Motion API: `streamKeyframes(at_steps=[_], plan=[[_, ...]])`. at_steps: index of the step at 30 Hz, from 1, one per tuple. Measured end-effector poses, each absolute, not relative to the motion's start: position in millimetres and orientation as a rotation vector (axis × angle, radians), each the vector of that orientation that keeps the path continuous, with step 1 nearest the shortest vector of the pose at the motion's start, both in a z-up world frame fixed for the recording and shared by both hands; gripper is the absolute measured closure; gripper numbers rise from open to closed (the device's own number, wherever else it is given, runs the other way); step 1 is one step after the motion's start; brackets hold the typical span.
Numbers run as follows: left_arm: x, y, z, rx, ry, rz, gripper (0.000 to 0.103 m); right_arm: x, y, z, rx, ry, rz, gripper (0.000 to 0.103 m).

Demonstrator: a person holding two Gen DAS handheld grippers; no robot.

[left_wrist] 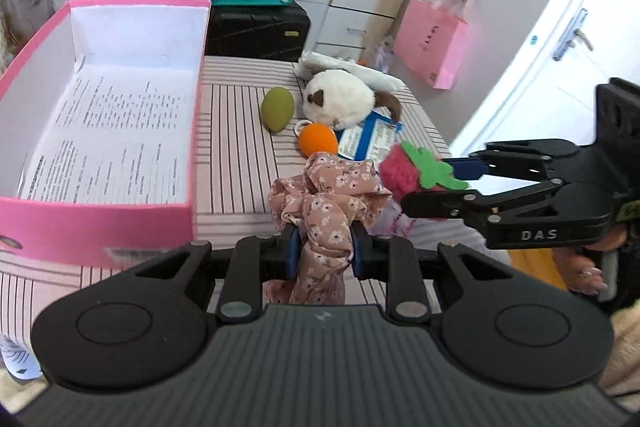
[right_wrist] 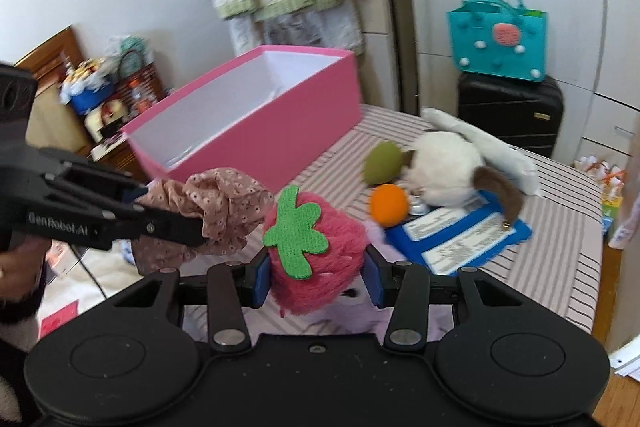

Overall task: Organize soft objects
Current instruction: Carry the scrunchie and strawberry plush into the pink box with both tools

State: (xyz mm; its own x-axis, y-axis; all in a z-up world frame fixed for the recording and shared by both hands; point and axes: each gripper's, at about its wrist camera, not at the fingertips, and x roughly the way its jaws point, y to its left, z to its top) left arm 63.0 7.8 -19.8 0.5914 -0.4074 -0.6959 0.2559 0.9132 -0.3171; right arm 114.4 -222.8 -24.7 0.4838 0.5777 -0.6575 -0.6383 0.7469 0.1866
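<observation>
My left claw (left_wrist: 325, 251) pinches the floral scrunchie (left_wrist: 326, 205), my right (right_wrist: 316, 277) clamps the plush strawberry (right_wrist: 316, 255); only its camera shows the cluttered shelf (right_wrist: 108, 99) behind the pink box (right_wrist: 256, 131).

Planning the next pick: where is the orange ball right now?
The orange ball lies on the striped table, in front of the white plush toy and right of the green egg-shaped toy, touching the blue card.

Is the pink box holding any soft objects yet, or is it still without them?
None yet. The pink box shows only printed paper on its floor; its near end is hidden.
</observation>
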Motion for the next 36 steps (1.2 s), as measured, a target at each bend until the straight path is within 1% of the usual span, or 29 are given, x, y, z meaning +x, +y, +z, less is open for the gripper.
streamKeyframes(at_steps=[3, 10, 19, 22, 28, 32, 36], plan=[[57, 24, -9, -0.218, 0.867, -0.407, 0.079, 107, -212, -17, -0.115, 0.777, 0.773, 0.052], [51, 60, 24, -0.215, 0.829, -0.378, 0.079, 95, -182, 8, -0.170, 0.758, 0.813, 0.052], [79, 111, 46, -0.223, 0.753, -0.289, 0.079, 109, -140, 40, -0.219, 0.694, 0.872, 0.052], [102, 124, 45, -0.223, 0.757, -0.253, 0.079, 122, -123, 48, -0.246, 0.653, 0.885, 0.052], [166, 141, 28, -0.221, 0.838, -0.175, 0.079, 164, -80, 55, -0.360, 0.604, 0.905, 0.051], [208, 153, 14, -0.234, 0.887, -0.128, 0.079, 207, -44, 48, -0.462, 0.626, 0.902, 0.051], [247, 155, -6, -0.234, 0.945, -0.095, 0.079, 250, -13, 31, -0.546, 0.693, 0.911, 0.051]])
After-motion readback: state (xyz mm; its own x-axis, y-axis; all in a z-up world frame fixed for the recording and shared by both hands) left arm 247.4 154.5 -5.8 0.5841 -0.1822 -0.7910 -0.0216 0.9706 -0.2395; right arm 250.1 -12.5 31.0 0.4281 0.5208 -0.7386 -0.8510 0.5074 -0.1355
